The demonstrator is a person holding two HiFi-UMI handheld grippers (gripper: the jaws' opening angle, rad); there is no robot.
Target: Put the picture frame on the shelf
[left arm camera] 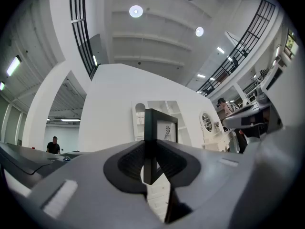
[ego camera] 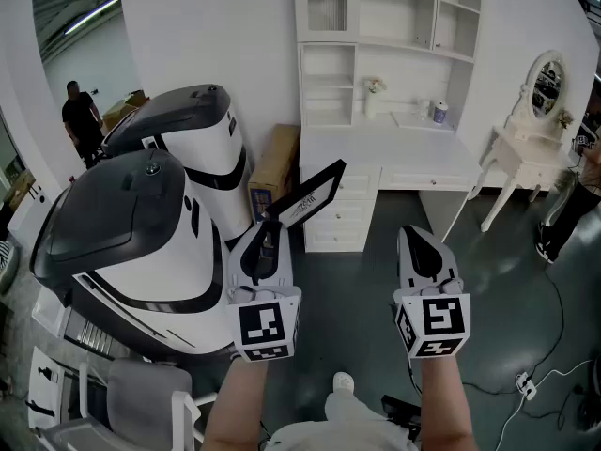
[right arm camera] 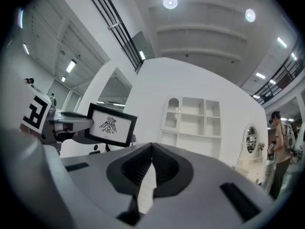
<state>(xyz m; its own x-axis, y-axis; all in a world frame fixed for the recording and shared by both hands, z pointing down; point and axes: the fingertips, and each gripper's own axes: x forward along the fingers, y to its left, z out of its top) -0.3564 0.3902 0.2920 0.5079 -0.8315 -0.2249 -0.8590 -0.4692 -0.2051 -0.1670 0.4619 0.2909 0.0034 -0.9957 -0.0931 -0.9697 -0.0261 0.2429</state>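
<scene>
**Figure.** A picture frame carried toward a white shelf, seen from the head and from both grippers.

The picture frame [ego camera: 312, 194], black-edged with a white sheet bearing a dark bird-like drawing, is held in the air, well short of the shelf [ego camera: 404, 43] and toward its left side as the head view shows it. It is tilted, and nothing supports it from below. The left tongs [ego camera: 267, 225] are clamped on one edge of it. In the left gripper view that edge [left arm camera: 153, 128] is seen pinched between the dark pads of the tongs [left arm camera: 151, 149], with the shelf [left arm camera: 174, 109] behind it.

The right tongs [ego camera: 414, 235] are carried level in front of the shelf, to the right of the frame and apart from it. In the right gripper view their jaws [right arm camera: 151, 149] are closed together with nothing between them. The frame [right arm camera: 110, 124] appears to the left of the shelf [right arm camera: 193, 120] in that view.

Directly below the shelf, a white counter [ego camera: 376, 144] with drawers is joined to it. A dressing table [ego camera: 526, 153] with an oval mirror stands to the right of the shelf. To the left of the shelf, a cardboard box [ego camera: 277, 167] and two large white-and-dark machines [ego camera: 141, 233] are placed. A person [ego camera: 83, 120] in dark clothing stands far to the left of the shelf.
</scene>
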